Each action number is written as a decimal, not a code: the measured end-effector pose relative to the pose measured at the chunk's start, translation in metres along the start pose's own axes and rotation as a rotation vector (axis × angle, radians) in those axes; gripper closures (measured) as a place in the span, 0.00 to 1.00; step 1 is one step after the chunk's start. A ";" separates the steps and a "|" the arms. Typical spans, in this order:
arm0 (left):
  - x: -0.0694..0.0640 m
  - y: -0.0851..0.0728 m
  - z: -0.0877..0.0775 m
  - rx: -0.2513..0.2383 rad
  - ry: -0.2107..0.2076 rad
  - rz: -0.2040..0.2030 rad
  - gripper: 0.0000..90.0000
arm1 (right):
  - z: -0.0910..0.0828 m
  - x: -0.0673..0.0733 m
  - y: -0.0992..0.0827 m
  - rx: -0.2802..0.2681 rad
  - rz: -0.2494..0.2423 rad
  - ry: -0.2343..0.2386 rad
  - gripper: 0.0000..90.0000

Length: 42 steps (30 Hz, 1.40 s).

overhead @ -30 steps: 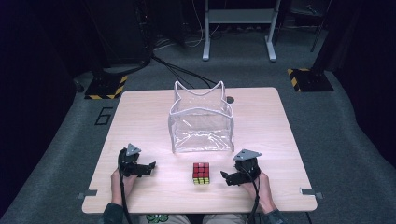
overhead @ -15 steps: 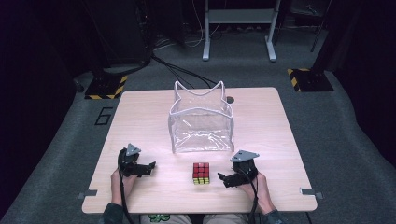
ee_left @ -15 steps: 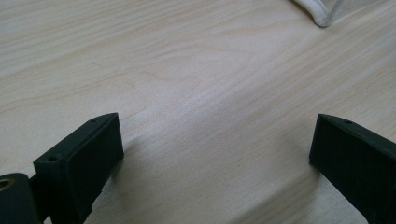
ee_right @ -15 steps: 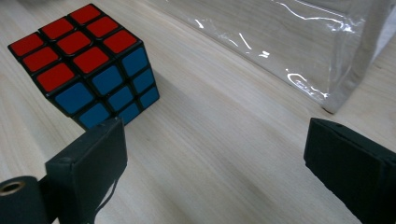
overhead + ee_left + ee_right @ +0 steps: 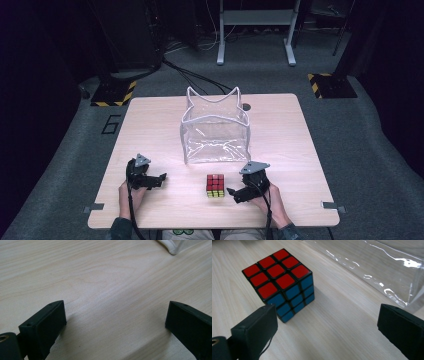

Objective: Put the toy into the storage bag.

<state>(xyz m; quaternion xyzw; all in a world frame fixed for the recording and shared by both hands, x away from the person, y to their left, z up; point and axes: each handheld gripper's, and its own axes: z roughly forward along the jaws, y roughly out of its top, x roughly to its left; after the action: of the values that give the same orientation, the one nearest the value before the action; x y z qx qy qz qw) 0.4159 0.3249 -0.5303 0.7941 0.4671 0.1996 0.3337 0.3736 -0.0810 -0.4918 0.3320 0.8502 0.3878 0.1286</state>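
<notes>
Two claws rest low on the pale wooden desk point(image 5: 150, 130), both spread wide and grasping nothing. Taking the clear plastic pouch with white piping point(image 5: 215, 131) as the landmark, the task's thing, a small twist-puzzle cube with a red top face, blue side and black grid lines point(image 5: 215, 185), sits on the desk just in front of the pouch's near wall, apart from it. The right claw point(image 5: 233, 193) lies just beside the cube on the side away from the left claw point(image 5: 160, 178), which waits well off to the other side of the pouch's front. In the right gripper view the cube point(image 5: 280, 282) stands ahead of and towards one jaw, not centred between the two, with the pouch point(image 5: 387, 272) close behind. The likely risk is that closing from this offset would make one jaw strike a corner first, spinning or pushing the cube away. A forward reach could also nudge the soft pouch wall and shift it.
</notes>
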 end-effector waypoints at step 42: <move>-0.001 0.000 0.000 -0.007 0.004 -0.007 0.05 | 0.050 0.030 0.029 0.029 -0.160 0.146 0.00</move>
<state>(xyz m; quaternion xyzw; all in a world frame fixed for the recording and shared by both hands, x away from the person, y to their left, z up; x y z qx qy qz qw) 0.4157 0.3244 -0.5301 0.7908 0.4699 0.2016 0.3365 0.3878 -0.0187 -0.5023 0.2358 0.8866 0.3872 0.0920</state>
